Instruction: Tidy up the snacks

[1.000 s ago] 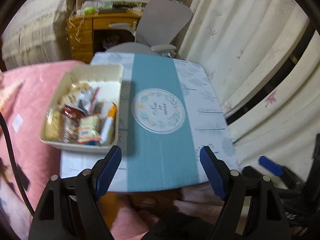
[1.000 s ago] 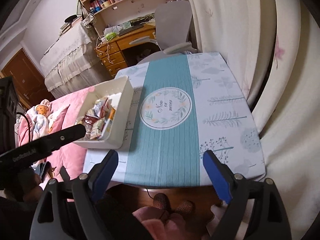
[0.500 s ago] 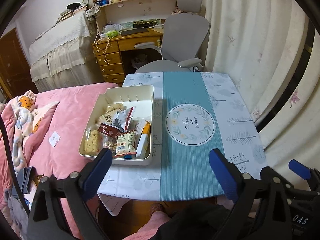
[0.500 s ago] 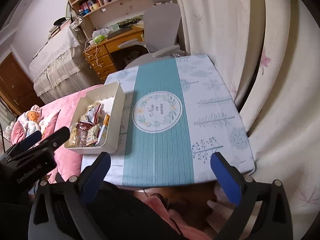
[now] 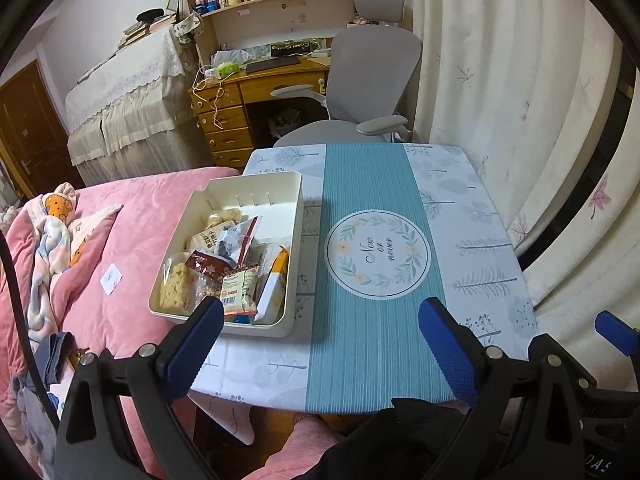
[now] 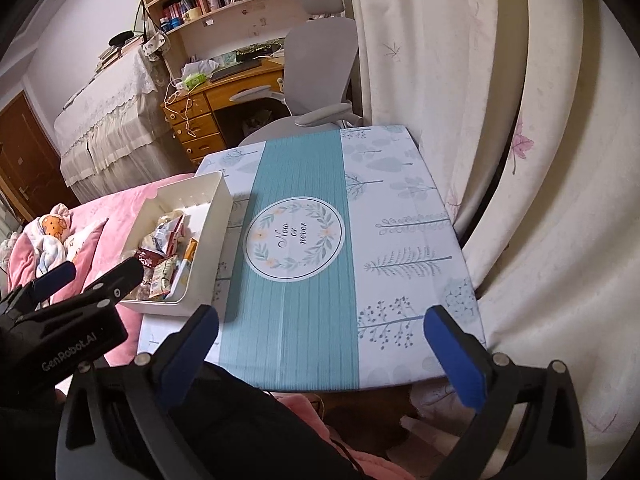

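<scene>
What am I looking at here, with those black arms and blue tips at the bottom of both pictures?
Those are two hand-held grabbing tools, one in each of a person's hands; there is no robot arm. Each carries a wide-angle camera looking along its two fingers, so one picture comes from the left claw and the other from the right claw. Both claws are open and hold nothing. The right camera also catches the left claw at its left edge. In front is a small table with a white and teal leaf-print cloth. On its left side sits a cream rectangular plastic bin filled with wrapped snack packets. The rest of the cloth is bare.
</scene>
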A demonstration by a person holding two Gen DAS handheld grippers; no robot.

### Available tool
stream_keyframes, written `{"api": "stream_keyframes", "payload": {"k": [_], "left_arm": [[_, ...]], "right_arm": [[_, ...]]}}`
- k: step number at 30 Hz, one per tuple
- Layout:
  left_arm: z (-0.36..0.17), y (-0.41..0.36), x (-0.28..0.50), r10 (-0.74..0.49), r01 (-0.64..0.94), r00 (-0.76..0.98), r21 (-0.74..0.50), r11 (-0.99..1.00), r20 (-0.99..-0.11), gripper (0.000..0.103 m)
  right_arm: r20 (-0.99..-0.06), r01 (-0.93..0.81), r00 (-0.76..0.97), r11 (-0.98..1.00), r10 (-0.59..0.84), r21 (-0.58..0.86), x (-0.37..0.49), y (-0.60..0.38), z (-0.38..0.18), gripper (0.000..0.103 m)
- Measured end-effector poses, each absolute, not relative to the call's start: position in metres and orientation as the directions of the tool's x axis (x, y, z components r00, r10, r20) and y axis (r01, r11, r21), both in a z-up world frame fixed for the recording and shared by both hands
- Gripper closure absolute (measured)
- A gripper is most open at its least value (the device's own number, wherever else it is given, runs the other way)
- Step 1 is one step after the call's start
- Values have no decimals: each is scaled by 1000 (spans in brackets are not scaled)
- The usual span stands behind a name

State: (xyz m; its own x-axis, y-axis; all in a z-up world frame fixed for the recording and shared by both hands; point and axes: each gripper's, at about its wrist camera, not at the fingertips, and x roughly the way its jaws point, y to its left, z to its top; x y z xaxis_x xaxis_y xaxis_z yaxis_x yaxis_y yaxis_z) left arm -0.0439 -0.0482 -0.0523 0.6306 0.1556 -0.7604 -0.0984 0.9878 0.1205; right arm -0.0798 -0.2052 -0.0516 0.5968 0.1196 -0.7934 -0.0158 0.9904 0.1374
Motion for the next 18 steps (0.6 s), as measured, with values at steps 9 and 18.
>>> {"api": "stream_keyframes", "payload": {"k": [9,18], "left_arm": [[-54,-58,-34,171,-111,628,130,985,-759,6],[-57,-62,-27,181,-117,618,139,983,-765,6]], "right_arm": [[-798,-42,587,990,136,138,-65,-213,-56,0],[-809,-54,567,987,155,151,-53,-218,-60,0]]}}
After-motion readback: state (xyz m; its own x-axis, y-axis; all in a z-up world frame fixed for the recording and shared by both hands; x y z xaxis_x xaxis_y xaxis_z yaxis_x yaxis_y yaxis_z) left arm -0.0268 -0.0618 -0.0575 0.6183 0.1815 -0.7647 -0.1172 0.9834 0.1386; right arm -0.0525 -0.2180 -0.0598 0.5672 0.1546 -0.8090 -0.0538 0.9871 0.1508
